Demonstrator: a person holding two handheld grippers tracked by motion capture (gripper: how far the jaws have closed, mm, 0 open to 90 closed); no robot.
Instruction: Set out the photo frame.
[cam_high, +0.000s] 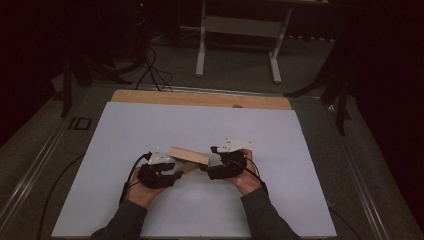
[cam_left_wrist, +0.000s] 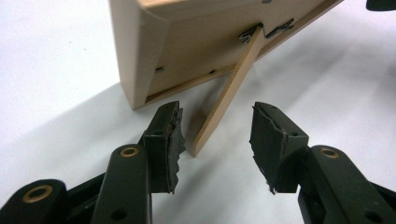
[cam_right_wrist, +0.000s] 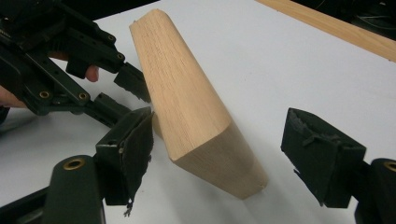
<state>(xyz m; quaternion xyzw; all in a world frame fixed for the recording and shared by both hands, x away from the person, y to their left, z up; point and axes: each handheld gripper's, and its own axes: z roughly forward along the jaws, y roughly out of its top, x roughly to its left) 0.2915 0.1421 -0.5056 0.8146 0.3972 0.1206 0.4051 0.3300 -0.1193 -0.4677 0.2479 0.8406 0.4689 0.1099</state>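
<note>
Frame (cam_high: 189, 156) of pale wood stood propped near the middle of the white surface (cam_high: 150, 125), between the two hands, leaning back on its thin rear strut (cam_left_wrist: 224, 100).

Left tongs (cam_left_wrist: 215, 135): open, jaws either side of the strut's foot, pads not touching it. Right tongs (cam_right_wrist: 218, 154): open wide, the frame's near corner (cam_right_wrist: 219, 158) between the jaws with a clear gap on the right; on the left the pad sat close to the wood, contact uncertain. Nothing gripped by either.

Risks, as judged:
- Strut looked slight and hinged from one small metal fitting (cam_left_wrist: 264, 31). A squeeze or sideways nudge from the left tongs could fold it under or pop it off, and the frame would drop flat.
- Right jaws sat over a corner with angled faces. Closing there could make the pads slip off the edge and skid the frame across the smooth surface.
- If one hand pulled while the other held, the frame could twist about the strut and tip.

Hard to make out:
- Front face of the frame, turned away, so glass or picture unknown.
- Upper part of the back, cut off at the top of the left gripper view.
- High view dim; the frame partly hidden there by the grey plates.
- Whether the strut's foot rested firmly on the surface.
</note>
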